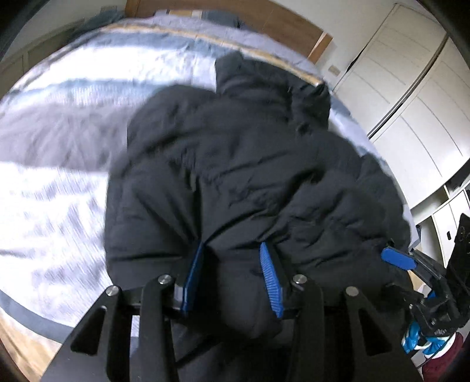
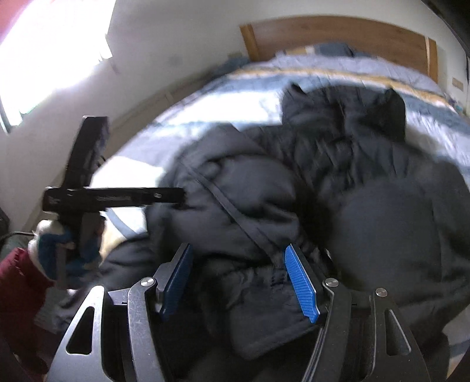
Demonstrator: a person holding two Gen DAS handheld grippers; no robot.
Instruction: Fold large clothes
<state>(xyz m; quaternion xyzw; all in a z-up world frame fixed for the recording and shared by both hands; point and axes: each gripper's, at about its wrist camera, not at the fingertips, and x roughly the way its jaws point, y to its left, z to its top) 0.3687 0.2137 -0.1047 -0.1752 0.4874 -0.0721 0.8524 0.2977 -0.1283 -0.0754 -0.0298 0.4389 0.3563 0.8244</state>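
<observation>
Pretty blurry, but both the left gripper (image 1: 232, 276) and right gripper (image 2: 239, 282) are pinching bunched-up black puffer jacket (image 1: 235, 164) hem on the bed (image 1: 58, 176).

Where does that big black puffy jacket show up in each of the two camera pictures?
Left wrist view: the black puffer jacket fills the centre and lower right, its near edge between the left gripper pads.
Right wrist view: the jacket fills the centre and right, its near edge between the right gripper pads.
Shared landmark: the wooden headboard at the top, behind the blue-grey quilt.
</observation>
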